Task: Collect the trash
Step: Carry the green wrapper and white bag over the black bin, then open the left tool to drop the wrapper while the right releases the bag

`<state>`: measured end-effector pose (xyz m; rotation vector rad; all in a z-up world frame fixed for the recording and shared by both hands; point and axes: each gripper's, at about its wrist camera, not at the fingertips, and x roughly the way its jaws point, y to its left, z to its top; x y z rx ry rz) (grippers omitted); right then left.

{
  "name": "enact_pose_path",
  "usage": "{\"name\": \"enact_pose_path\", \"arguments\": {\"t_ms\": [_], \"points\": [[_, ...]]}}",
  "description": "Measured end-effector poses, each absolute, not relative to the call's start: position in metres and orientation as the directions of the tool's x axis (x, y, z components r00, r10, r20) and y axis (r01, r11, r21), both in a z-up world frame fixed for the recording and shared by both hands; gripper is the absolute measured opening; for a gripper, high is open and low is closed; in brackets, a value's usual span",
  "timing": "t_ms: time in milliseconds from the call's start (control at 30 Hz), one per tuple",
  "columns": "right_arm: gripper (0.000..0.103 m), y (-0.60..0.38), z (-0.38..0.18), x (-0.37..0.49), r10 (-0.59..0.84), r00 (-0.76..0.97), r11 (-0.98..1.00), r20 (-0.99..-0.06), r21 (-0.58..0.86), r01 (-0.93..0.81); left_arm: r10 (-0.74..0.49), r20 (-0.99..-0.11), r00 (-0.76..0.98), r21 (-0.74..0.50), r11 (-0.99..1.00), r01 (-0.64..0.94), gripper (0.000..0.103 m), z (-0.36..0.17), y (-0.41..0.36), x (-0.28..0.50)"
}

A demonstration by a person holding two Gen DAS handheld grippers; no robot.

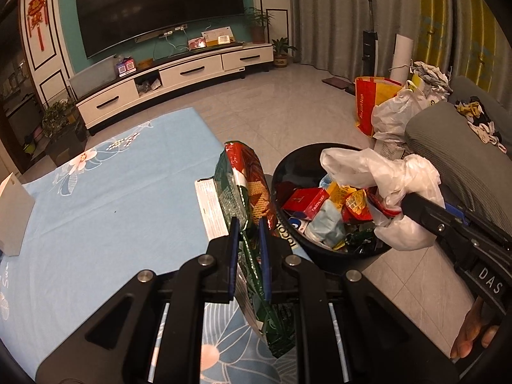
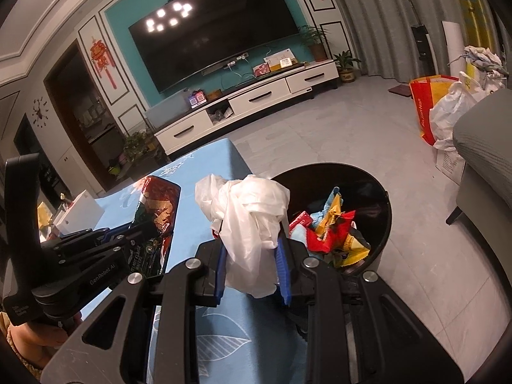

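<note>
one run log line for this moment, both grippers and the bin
left gripper: shut on snack wrapper | right gripper: shut on white plastic bag | trash bin: holds wrappers, neither item dropped in yet

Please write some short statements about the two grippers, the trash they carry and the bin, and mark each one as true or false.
1. The left gripper is shut on a green and red snack wrapper. True.
2. The right gripper holds a red box. False: it grips a crumpled white plastic bag.
3. The black trash bin is empty. False: it holds wrappers and boxes.
4. The bin stands on the floor beside the blue tablecloth. True.
</note>
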<state>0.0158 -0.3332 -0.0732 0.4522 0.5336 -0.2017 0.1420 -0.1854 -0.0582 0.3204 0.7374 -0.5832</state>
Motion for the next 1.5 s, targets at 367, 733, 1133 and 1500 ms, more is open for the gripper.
{"name": "enact_pose_path", "arguments": {"t_ms": [367,733,1133,1500], "points": [[0.027,-0.350,-0.077,0.018,-0.098,0.841,0.864,-0.532,0.374,0.337,-0.403,-0.708,0.579,0.077,0.772,0.631,0.013,-0.060,-0.216,0.151],[0.027,-0.371,-0.082,0.021,-0.116,0.834,0.841,-0.539,0.393,0.371,-0.418,-0.710,0.567,0.086,0.748,0.659,0.013,-0.066,-0.246,0.156],[0.027,-0.392,-0.094,0.027,-0.129,0.815,0.816,-0.564,0.407,0.411,-0.418,-0.724,0.549,0.095,0.728,0.679,0.014,-0.079,-0.271,0.165],[0.027,-0.402,-0.107,0.042,-0.131,0.784,0.798,-0.606,0.405,0.447,-0.403,-0.753,0.520,0.099,0.712,0.695,0.014,-0.094,-0.289,0.177]]}}
